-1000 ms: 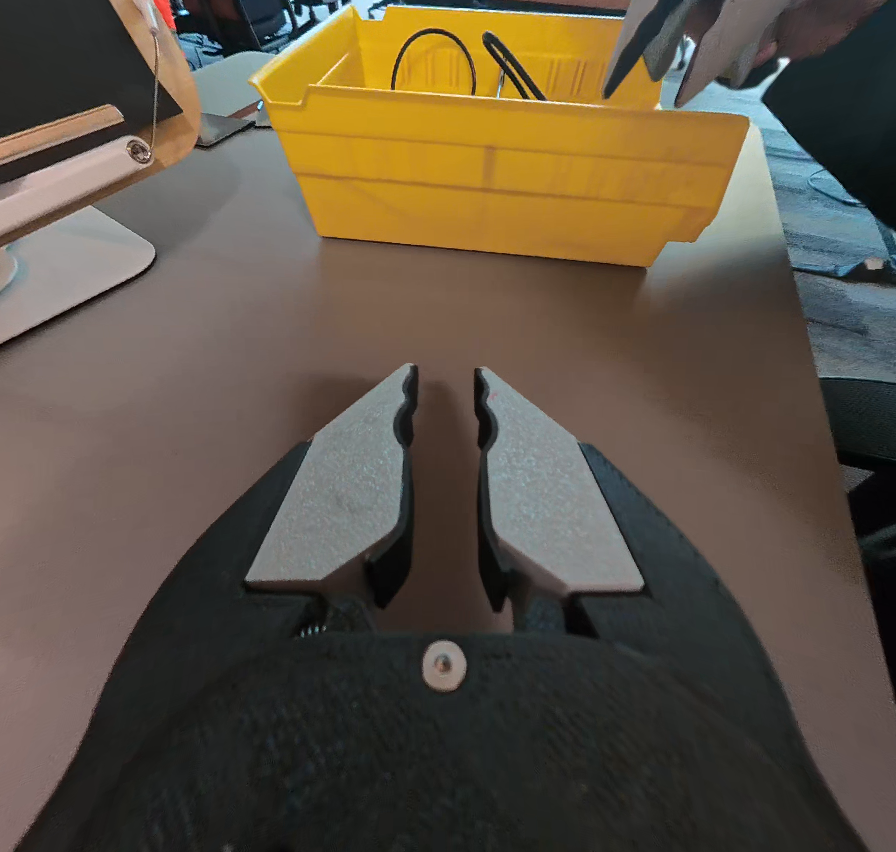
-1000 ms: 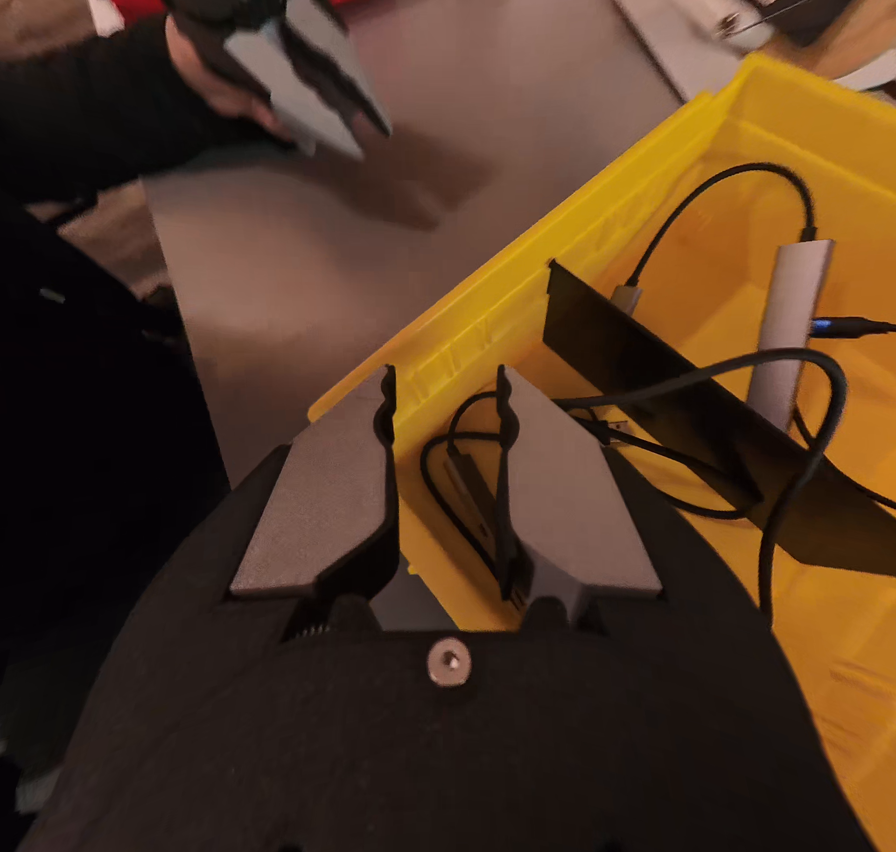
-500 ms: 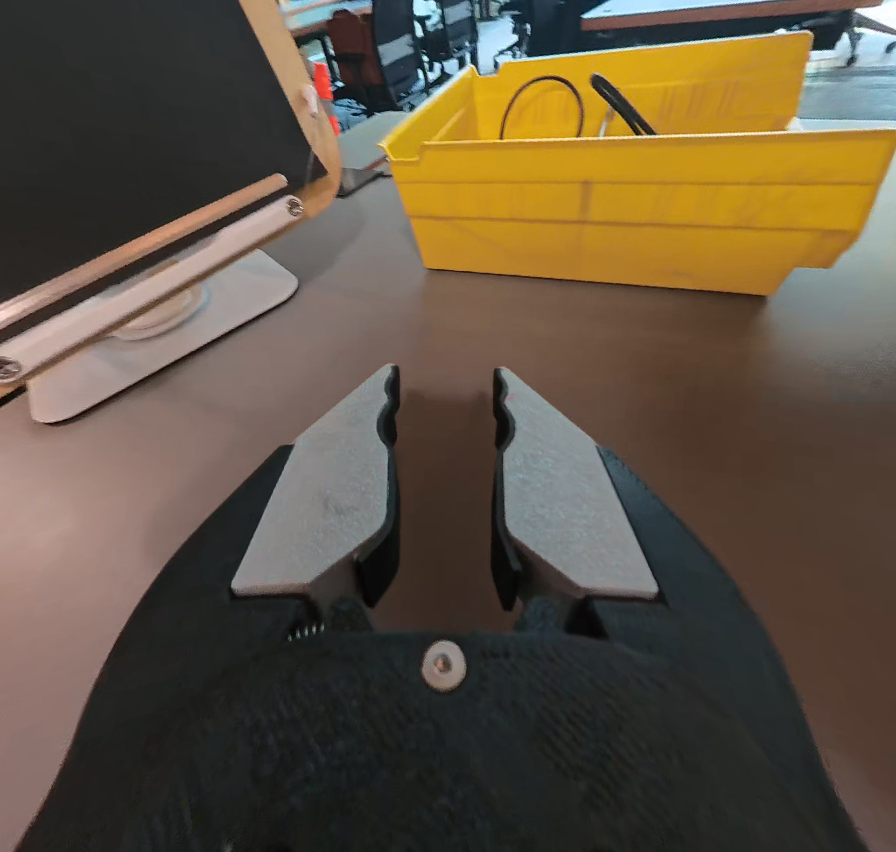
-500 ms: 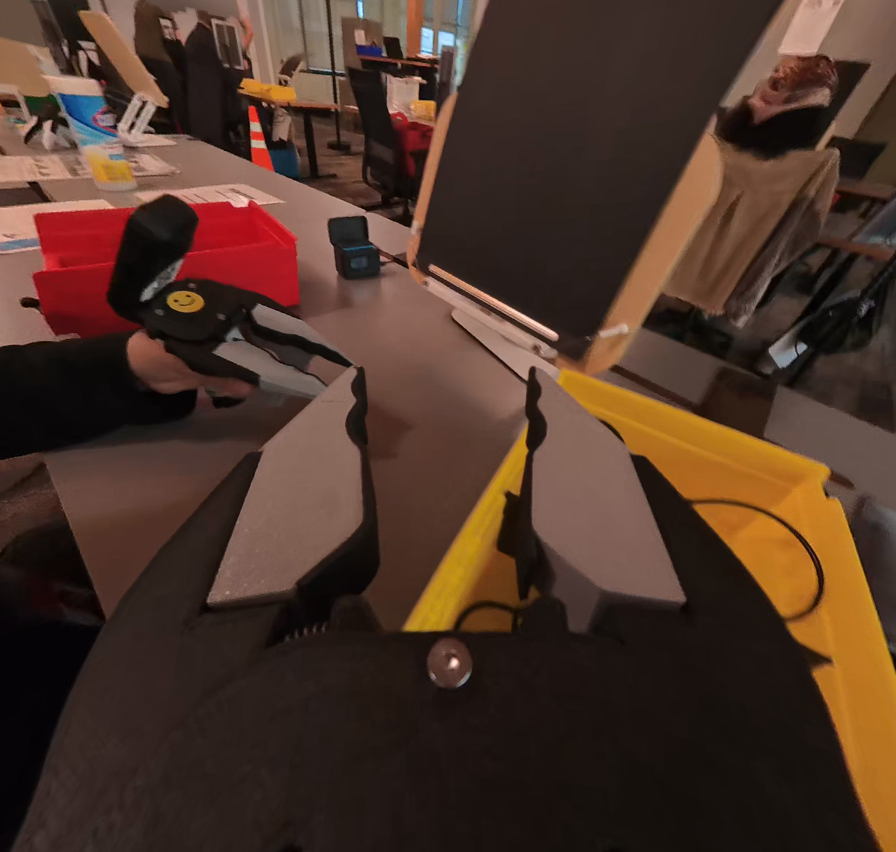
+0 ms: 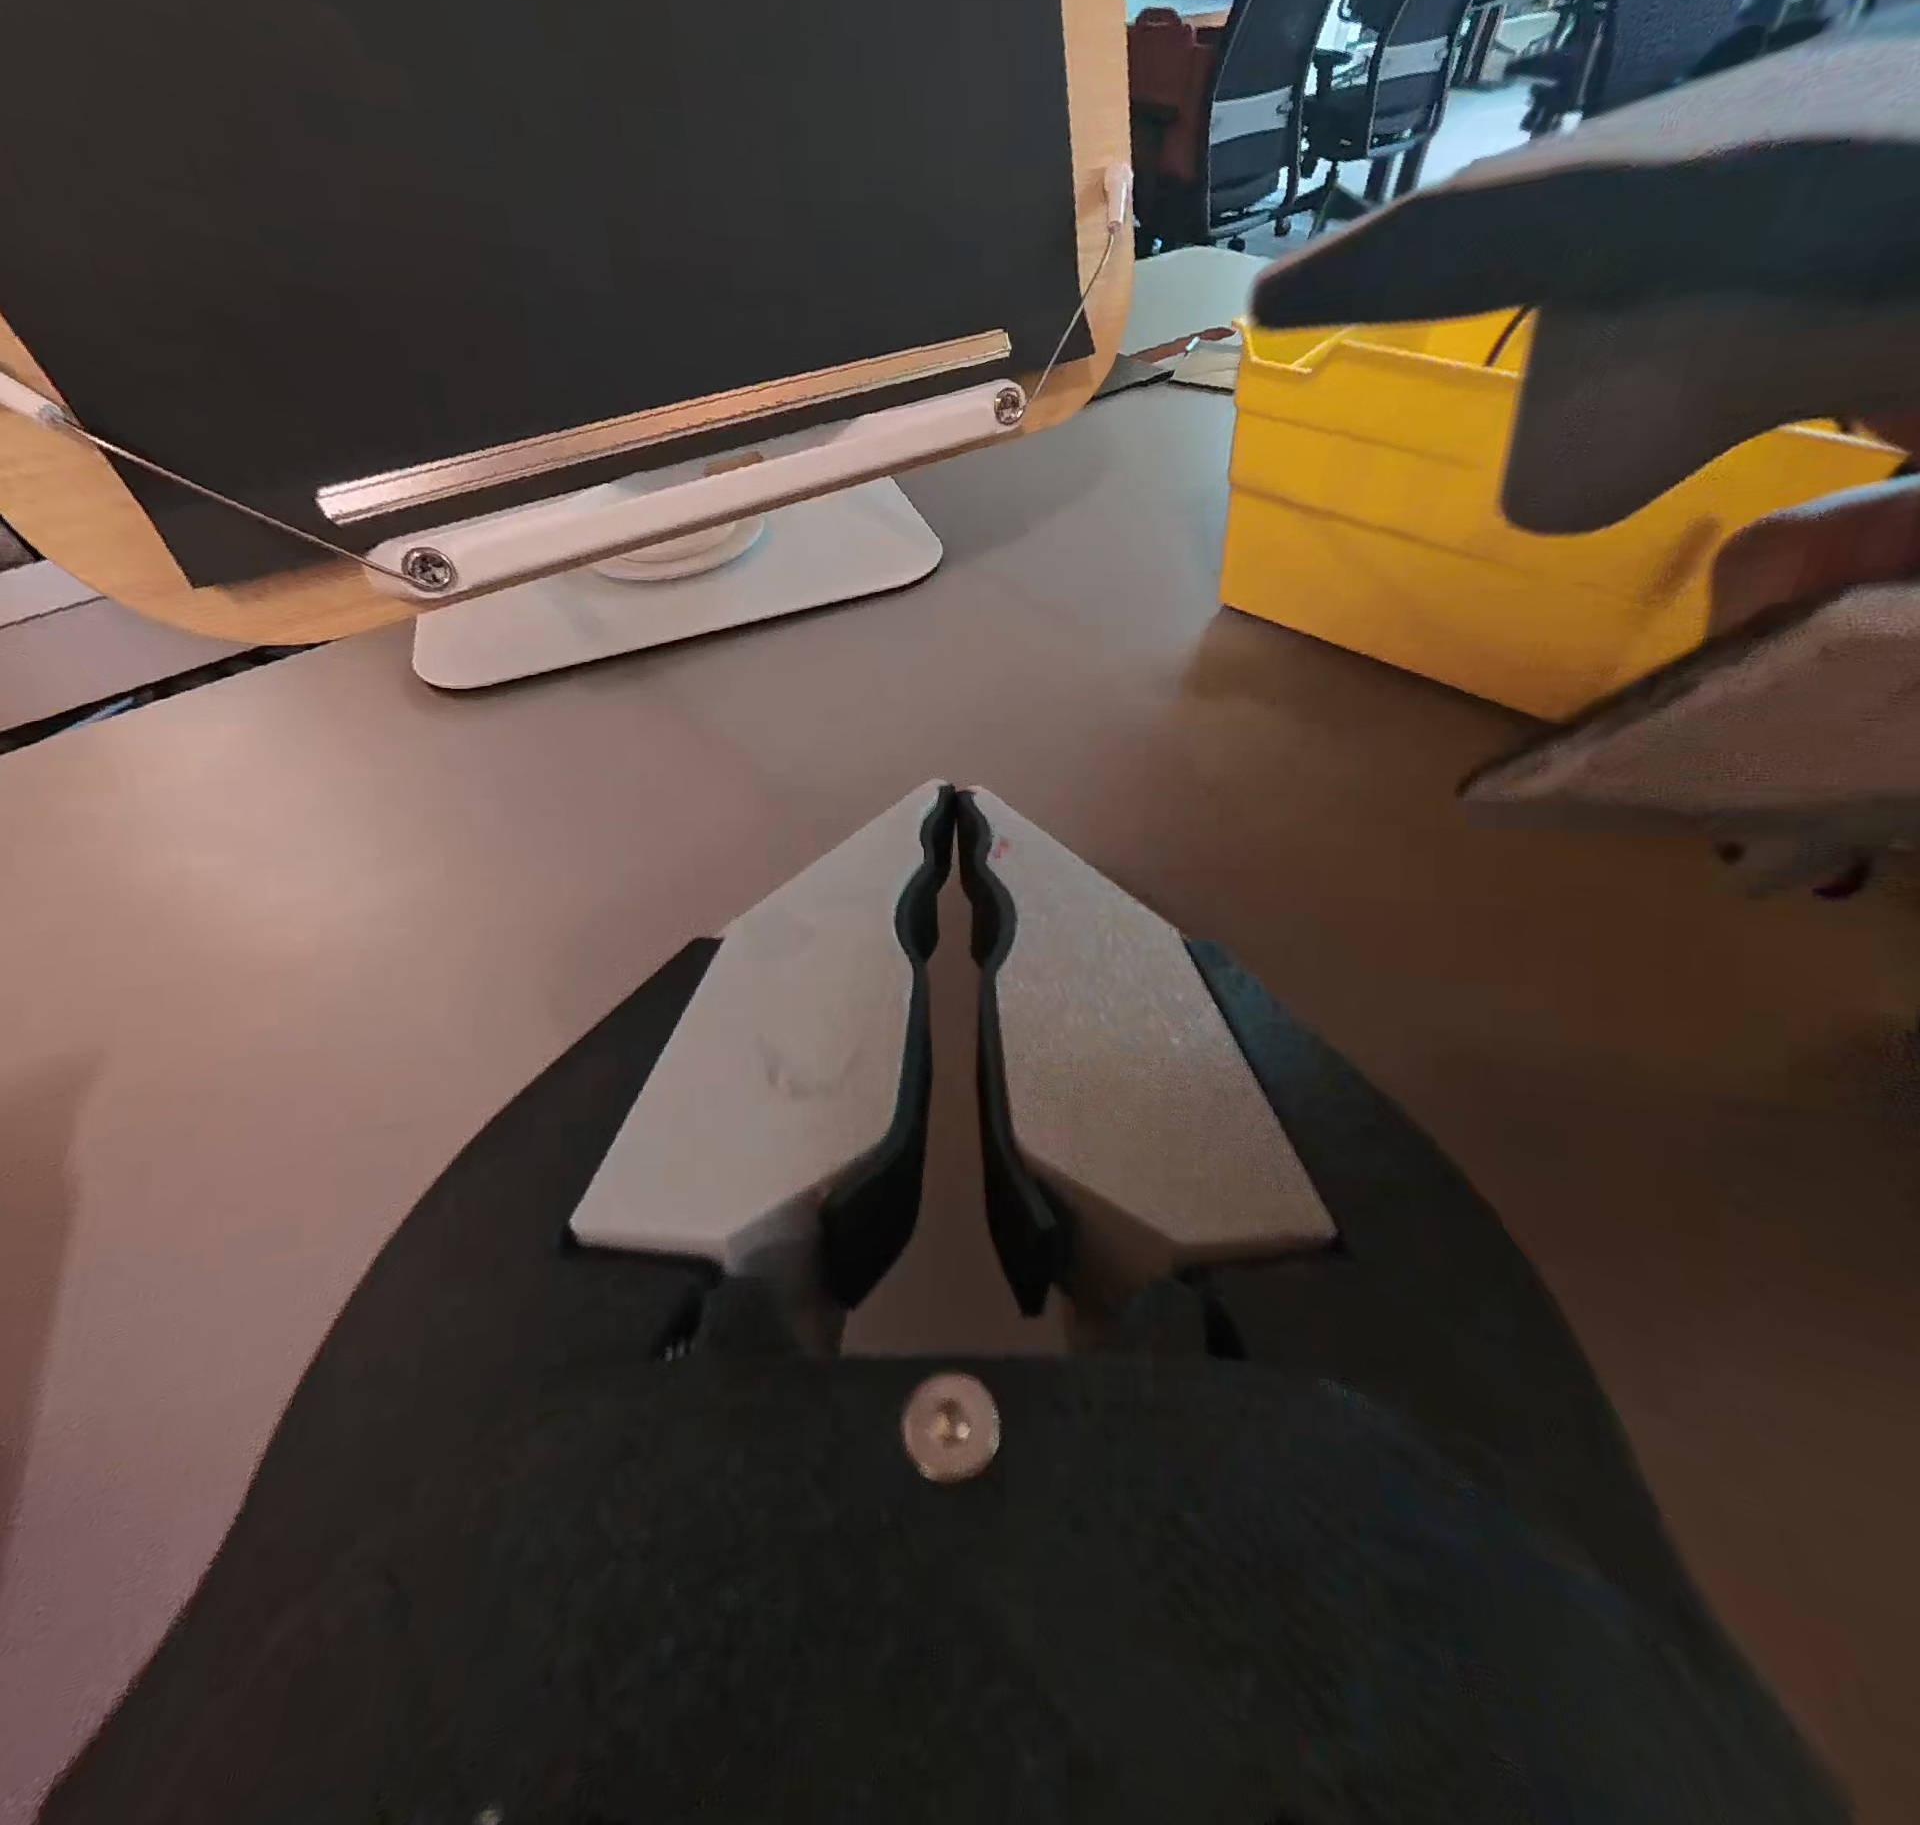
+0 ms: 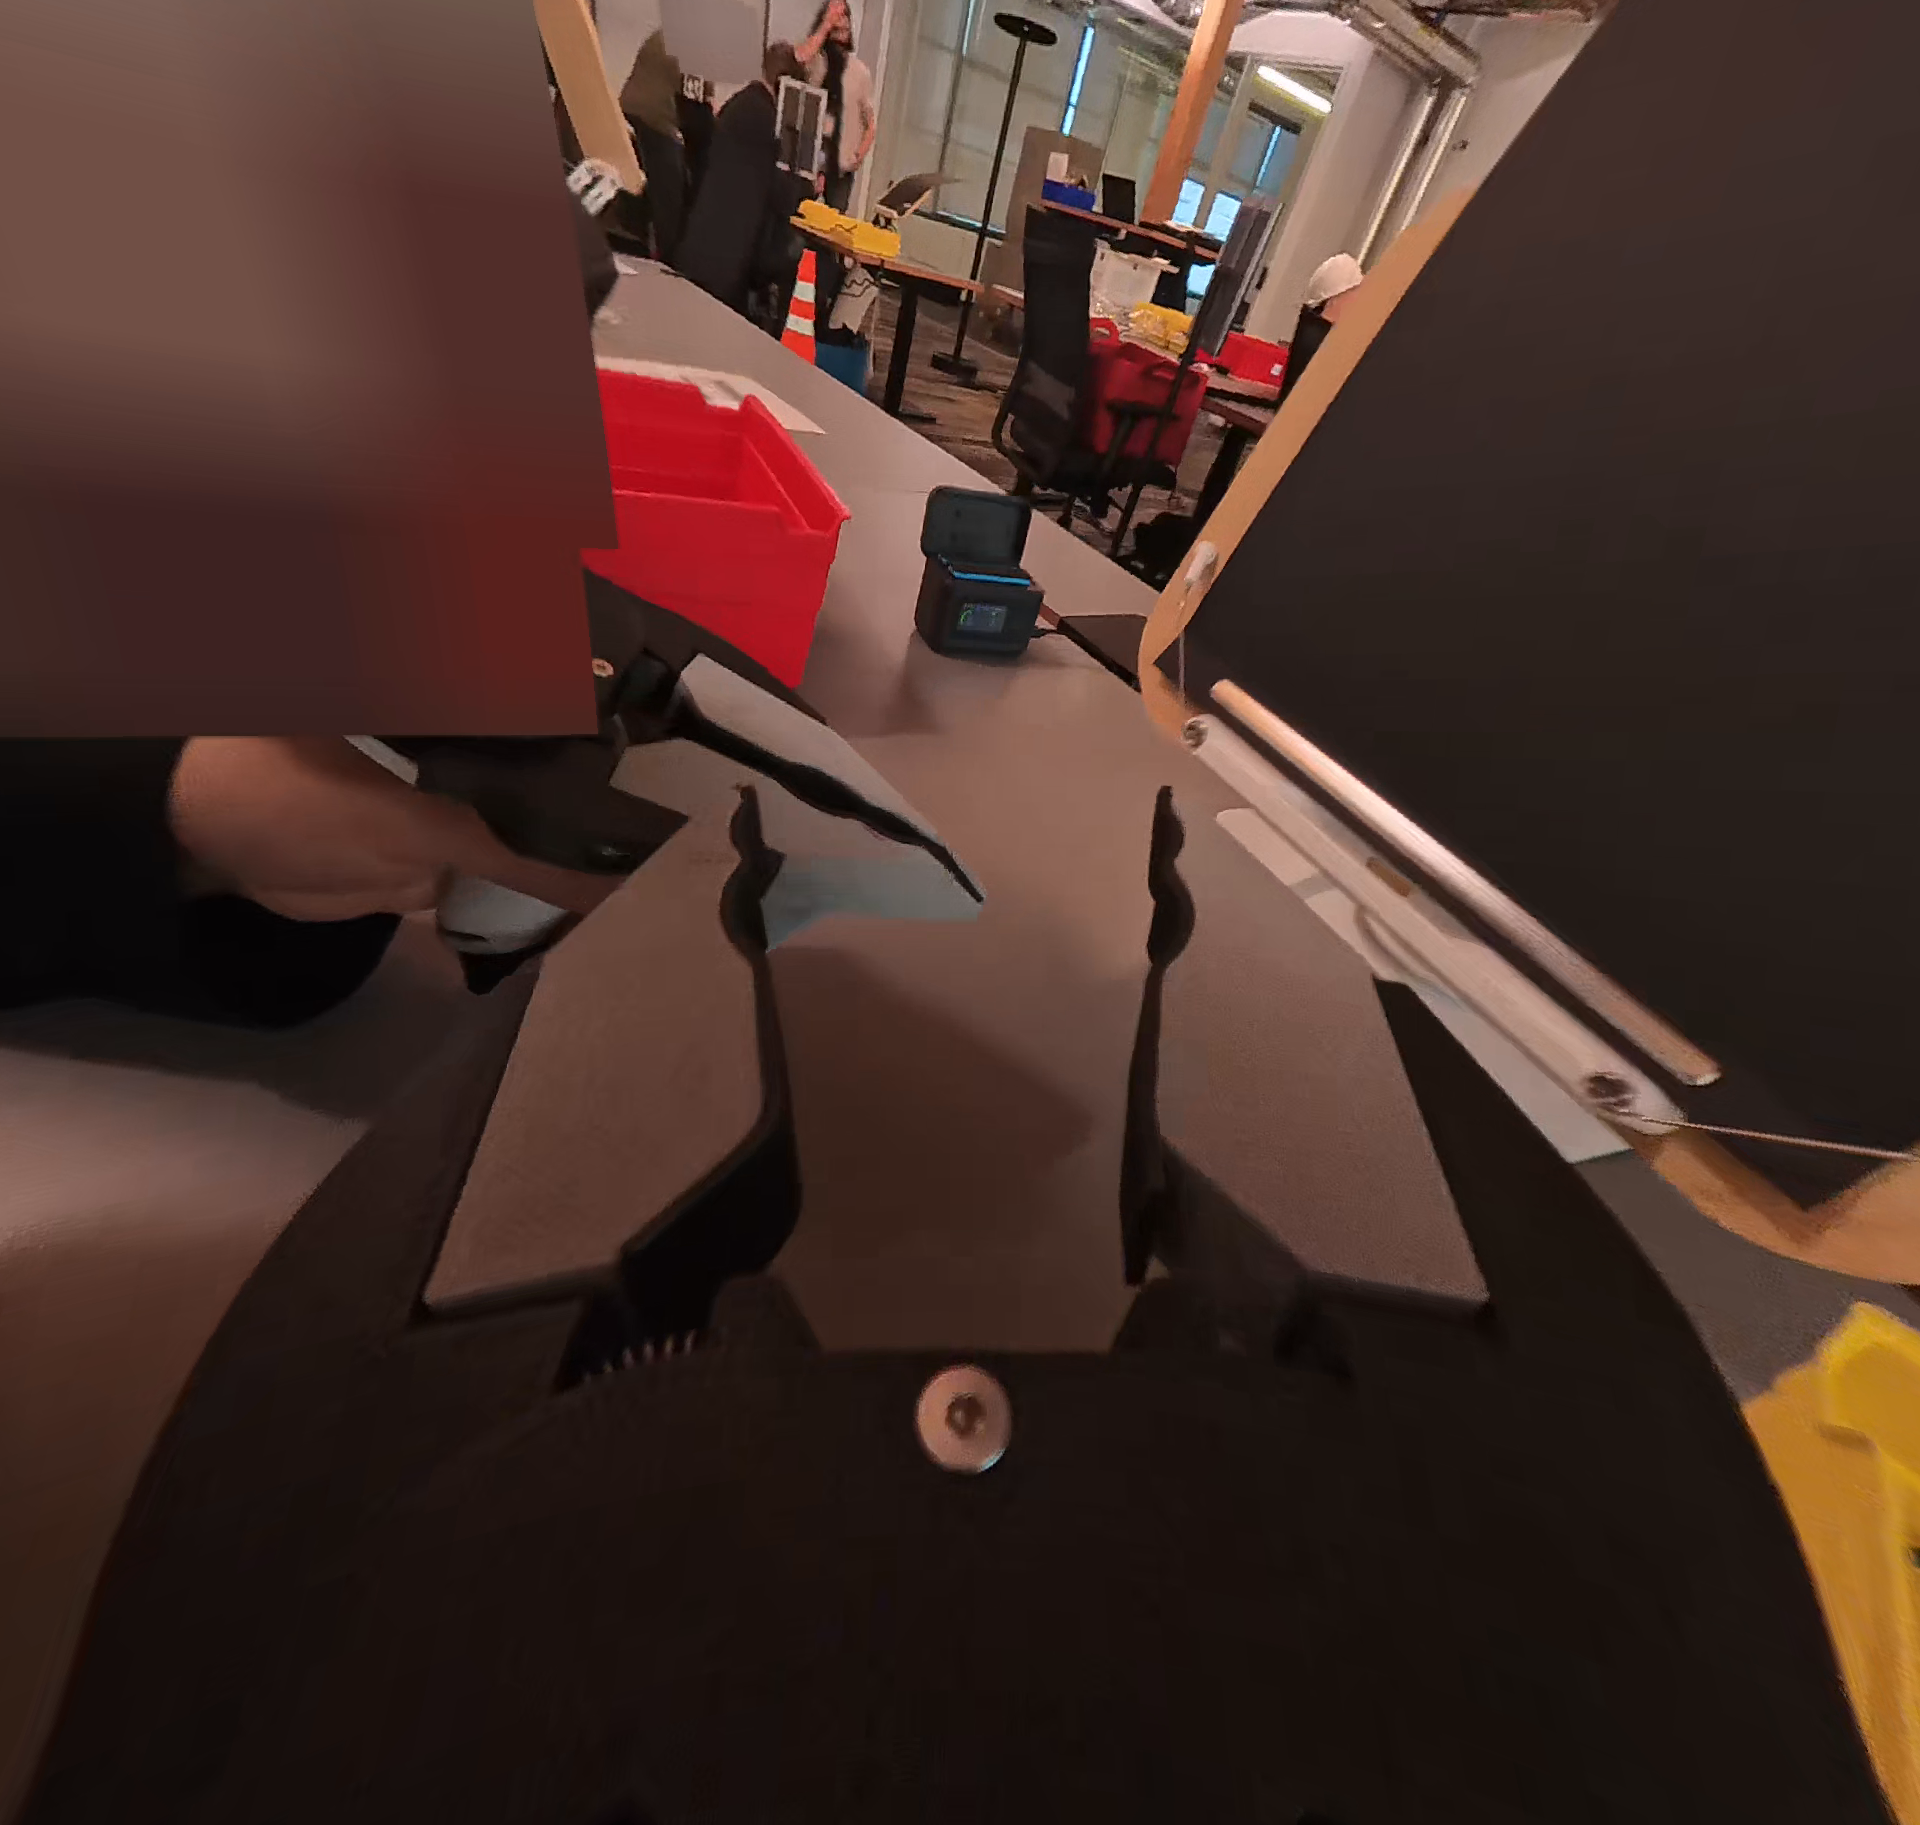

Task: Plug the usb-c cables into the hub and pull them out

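- Jaws first: the left gripper (image 5: 954, 794) is clenched with nothing in it, tips touching and just a thin slit further back, hanging over bare brown worktop (image 5: 312, 892).
- Ahead and to the left of those jaws is a big black panel with a wooden edge (image 5: 540, 144), leaning back on a white stand (image 5: 675, 596).
- Ahead and to the right of them sits the yellow bin (image 5: 1371, 518) on the worktop, well clear of the tips. A black cable (image 5: 1513, 329) barely peeks over its rim; can't see the hub or any plugs from this angle.
- Far right in that view, the other gripper is a blurry dark shape in front of the bin.
- Right gripper (image 6: 954, 809): jaws released, wide gap, nothing between them, only worktop showing through.
- Left of its jaws, a hand (image 6: 312, 830) in a black sleeve holds the left gripper, whose tip sits just past the right gripper's left finger.
- Further off on the left there's a red bin (image 6: 727, 539), then a small black box with a little lit screen (image 6: 977, 575) nearly straight ahead.
- Right of the jaws is the same black panel and its stand, pretty close.
- A corner of the yellow bin shows at the lower right, behind the fingertips, beside the gripper body.
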Demonstrator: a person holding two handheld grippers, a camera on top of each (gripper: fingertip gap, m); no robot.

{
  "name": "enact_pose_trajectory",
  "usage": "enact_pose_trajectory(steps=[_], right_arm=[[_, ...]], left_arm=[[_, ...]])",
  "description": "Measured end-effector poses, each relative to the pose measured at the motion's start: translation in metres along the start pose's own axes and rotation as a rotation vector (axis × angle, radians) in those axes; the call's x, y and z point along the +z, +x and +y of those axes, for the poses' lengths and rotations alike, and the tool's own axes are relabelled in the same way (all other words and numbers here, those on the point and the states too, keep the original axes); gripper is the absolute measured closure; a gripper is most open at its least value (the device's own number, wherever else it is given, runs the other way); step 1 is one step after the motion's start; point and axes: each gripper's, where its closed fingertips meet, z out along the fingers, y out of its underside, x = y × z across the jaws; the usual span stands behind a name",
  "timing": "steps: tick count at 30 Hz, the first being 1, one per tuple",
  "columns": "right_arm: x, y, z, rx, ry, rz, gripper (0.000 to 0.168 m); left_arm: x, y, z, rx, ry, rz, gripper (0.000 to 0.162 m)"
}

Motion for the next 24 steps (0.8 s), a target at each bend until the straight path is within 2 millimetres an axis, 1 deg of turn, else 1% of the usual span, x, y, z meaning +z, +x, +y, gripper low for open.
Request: enact_pose_trajectory(steps=[2,4,6,7,11,13,15,18,20,24], right_arm=[[0.004,-0.007,0.010,0.081,0.019,-0.058,0.094],[0.002,-0.012,0.018,0.169,0.030,-0.104,0.093],[0.003,-0.010,0.025,0.217,0.022,-0.109,0.091],[0.003,-0.007,0.027,0.233,0.005,-0.103,0.087],[0.000,0.008,0.033,0.223,-0.017,-0.018,0.086],[0.001,0.010,0.037,0.207,-0.036,-0.005,0.088],[0.004,0.006,0.042,0.217,-0.062,-0.016,0.087],[0.005,-0.003,0.042,0.202,-0.081,-0.034,0.086],[0.002,-0.004,0.033,0.157,-0.058,-0.020,0.087],[-0.009,0.011,0.022,0.080,-0.032,0.093,0.096]], left_arm=[[0.001,-0.001,0.001,0.017,0.002,-0.005,0.162],[0.003,-0.001,0.006,0.027,-0.020,0.002,0.162],[0.006,-0.002,0.012,0.036,-0.044,0.004,0.162],[0.007,-0.002,0.014,0.039,-0.049,0.006,0.162],[0.010,-0.003,0.020,0.027,-0.072,0.027,0.159],[0.010,-0.004,0.019,0.000,-0.068,0.043,0.156],[0.009,-0.001,0.019,-0.028,-0.073,0.078,0.149],[0.008,0.000,0.018,-0.040,-0.071,0.088,0.147],[0.007,-0.002,0.015,-0.002,-0.060,0.070,0.146],[0.004,-0.003,0.009,0.003,-0.031,0.062,0.147]])
